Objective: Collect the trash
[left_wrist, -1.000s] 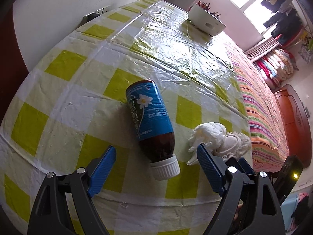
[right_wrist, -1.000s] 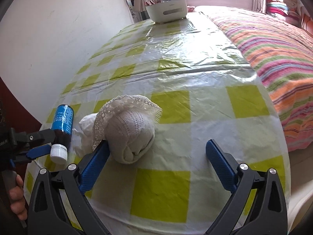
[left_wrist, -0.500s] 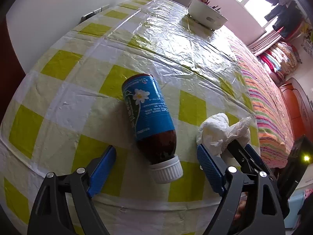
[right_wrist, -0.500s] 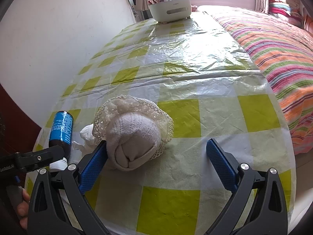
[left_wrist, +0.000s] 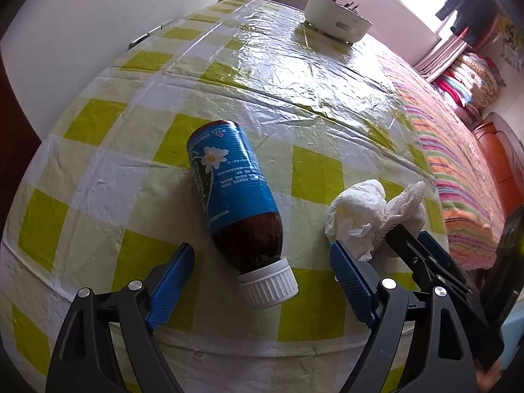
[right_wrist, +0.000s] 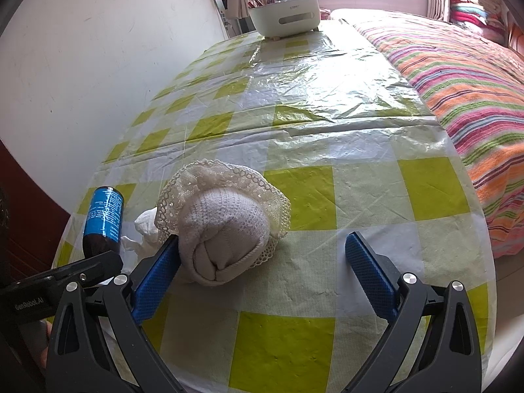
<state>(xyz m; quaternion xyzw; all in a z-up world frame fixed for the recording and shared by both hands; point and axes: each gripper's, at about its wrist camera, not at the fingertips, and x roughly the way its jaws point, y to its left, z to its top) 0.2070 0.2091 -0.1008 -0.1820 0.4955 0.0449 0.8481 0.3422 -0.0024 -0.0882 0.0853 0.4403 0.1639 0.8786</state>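
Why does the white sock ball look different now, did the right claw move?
Yes. The right claw has crept forward along the checked table toward the rolled sock, whose roll now sits against its left finger.

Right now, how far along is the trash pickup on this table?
Nothing looks collected yet. The bottle lies on its side between the open left gripper fingers, ungripped. The crumpled tissue and rolled sock sit beside it; the open right gripper touches the sock on one side only. All three, and the trip to the white bin, remain.
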